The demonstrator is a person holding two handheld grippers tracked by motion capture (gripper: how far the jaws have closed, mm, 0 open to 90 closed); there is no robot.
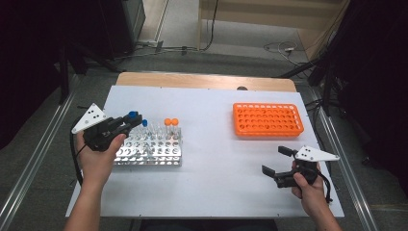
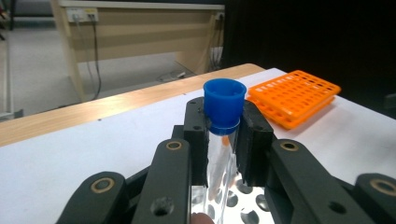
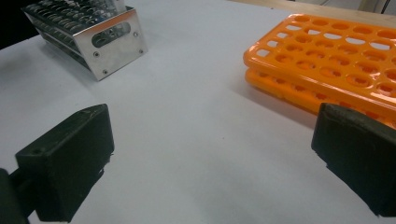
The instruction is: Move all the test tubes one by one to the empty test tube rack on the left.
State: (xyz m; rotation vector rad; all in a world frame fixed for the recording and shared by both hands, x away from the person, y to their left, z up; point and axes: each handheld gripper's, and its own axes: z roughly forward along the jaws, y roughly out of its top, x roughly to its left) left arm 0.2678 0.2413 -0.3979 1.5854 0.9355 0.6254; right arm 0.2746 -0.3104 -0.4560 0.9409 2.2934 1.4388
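A clear tube with a blue cap (image 2: 224, 101) is clamped just under its cap by my left gripper (image 2: 224, 135), which is shut on it. This left gripper (image 1: 131, 120) holds the blue-capped tube (image 1: 133, 115) over the back left of a shiny metal rack (image 1: 149, 153). Standing in that rack are another blue-capped tube (image 1: 145, 123) and two orange-capped tubes (image 1: 171, 122). An empty orange rack (image 1: 268, 119) lies at the right. Below it, near the table's front, my right gripper (image 1: 276, 160) is open and holds nothing. Its jaws stand wide apart in the right gripper view (image 3: 215, 163).
A white sheet (image 1: 211, 159) covers the table, with a wooden strip (image 1: 207, 80) at the far edge. The metal rack (image 3: 93, 32) and orange rack (image 3: 327, 60) lie ahead of the right gripper. Cables run over the floor beyond the table.
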